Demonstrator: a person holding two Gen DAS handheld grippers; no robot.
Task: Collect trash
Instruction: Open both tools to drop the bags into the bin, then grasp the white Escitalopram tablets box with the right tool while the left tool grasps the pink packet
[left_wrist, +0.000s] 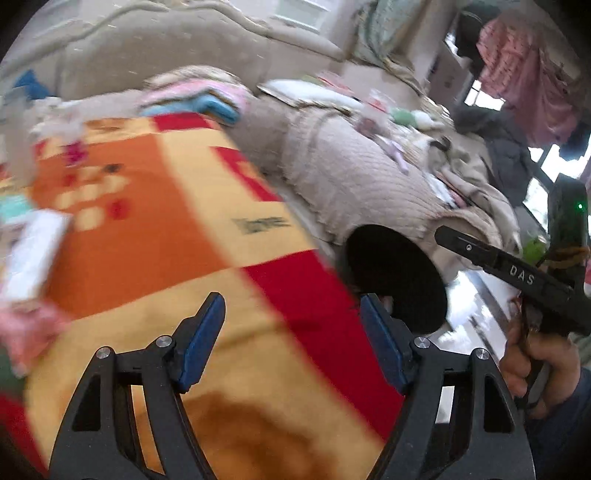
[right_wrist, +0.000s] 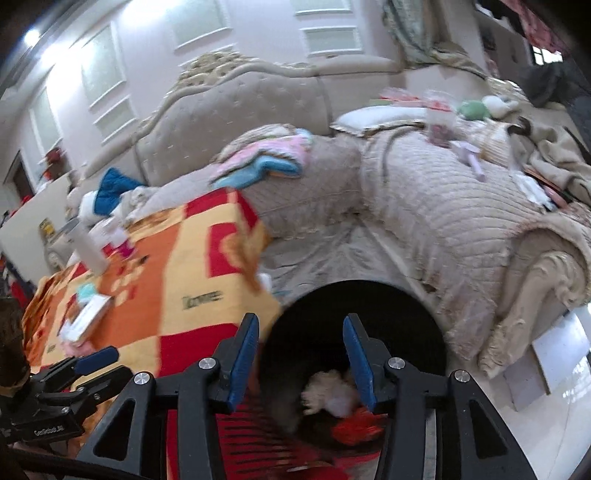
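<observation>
- Risk: the remaining trash, a white box (right_wrist: 88, 317) and scraps at the far side of the blanket-covered worktop (right_wrist: 192, 280), could slide when grabbed.
- The left gripper (left_wrist: 291, 332) hangs wide and empty, angled down at the blanket.
- The right gripper (right_wrist: 299, 354), partly open and empty, tilts over the black bin (right_wrist: 424, 314), where crumpled trash (right_wrist: 328, 395) lies.

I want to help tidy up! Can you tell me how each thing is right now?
Left hand-held gripper: open, nothing between its fingers.
Right hand-held gripper: open, empty, above the bin.
Black bin: open top, crumpled white and red trash inside.
Checked blanket: spread out, small items lying on it.
White box: lying flat on the blanket.
</observation>
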